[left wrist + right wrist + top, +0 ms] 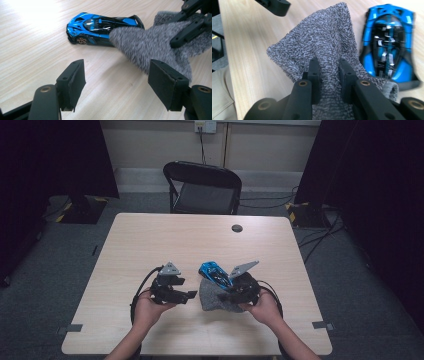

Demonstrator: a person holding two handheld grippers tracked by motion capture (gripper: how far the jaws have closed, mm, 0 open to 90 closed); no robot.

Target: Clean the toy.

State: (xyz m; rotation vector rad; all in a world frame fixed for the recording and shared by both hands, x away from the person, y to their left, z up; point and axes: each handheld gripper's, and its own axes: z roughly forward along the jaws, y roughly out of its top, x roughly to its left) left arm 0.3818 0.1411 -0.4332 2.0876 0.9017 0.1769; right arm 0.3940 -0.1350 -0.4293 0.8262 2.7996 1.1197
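Crowding the right gripper's (329, 72) pinched grey cloth (329, 42) — blue toy car (389, 40) touching it.

High view overhead facing forward, gripper views close, sharing grey cloth (150, 47)

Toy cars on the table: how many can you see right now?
1. The blue toy car sits on the table between the grippers, partly covered by the grey cloth pinched in the right gripper. Another under the cloth seems unlikely.

One blue toy car (100, 28), one grey cloth (324, 50), one chair (202, 187), and apparently two hand-held grippers.
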